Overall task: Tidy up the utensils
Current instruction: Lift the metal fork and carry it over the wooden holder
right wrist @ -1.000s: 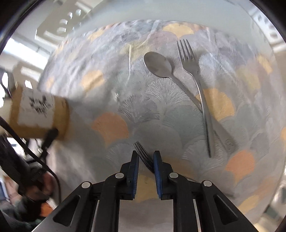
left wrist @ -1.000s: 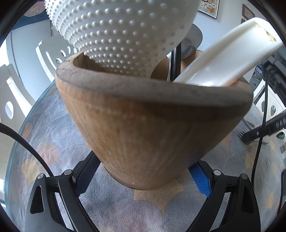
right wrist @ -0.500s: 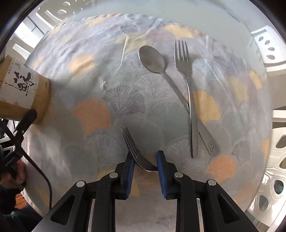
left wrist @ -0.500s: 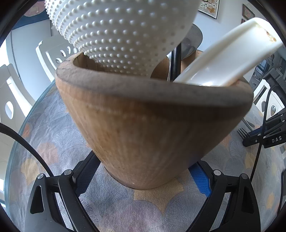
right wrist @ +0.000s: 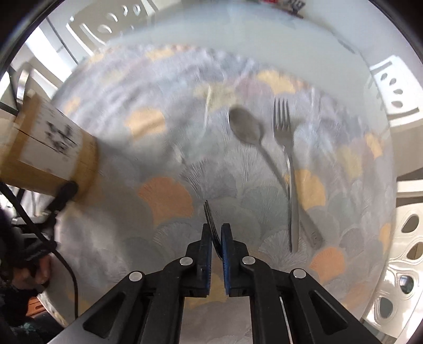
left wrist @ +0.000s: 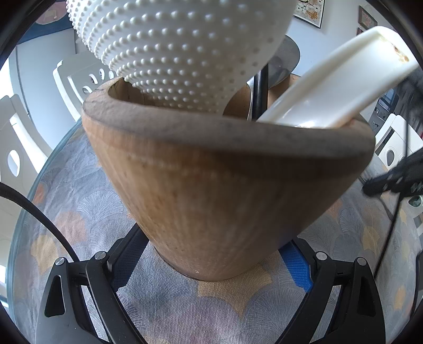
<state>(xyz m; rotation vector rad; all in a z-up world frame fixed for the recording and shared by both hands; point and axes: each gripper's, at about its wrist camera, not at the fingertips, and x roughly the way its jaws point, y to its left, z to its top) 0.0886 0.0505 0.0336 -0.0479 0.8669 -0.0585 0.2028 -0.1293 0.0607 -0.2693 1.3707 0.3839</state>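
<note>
Two tongs (right wrist: pixel 216 238) pads hiding fork (right wrist: pixel 211 219) handle, tines showing

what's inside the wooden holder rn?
In the wooden holder: a white dotted utensil, a white handle, and a dark handle with a metal piece behind. Lower ends are hidden by its wall.

home dining spot: patterned tablecloth (right wrist: pixel 169 195), white chairs (right wrist: pixel 404 262), framed wall pictures (left wrist: pixel 309 13).

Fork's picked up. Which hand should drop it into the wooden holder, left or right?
Right. The right gripper is shut on the fork, clear of the tablecloth. The left gripper has its fingers on either side of the wooden holder, steadying it.
</note>
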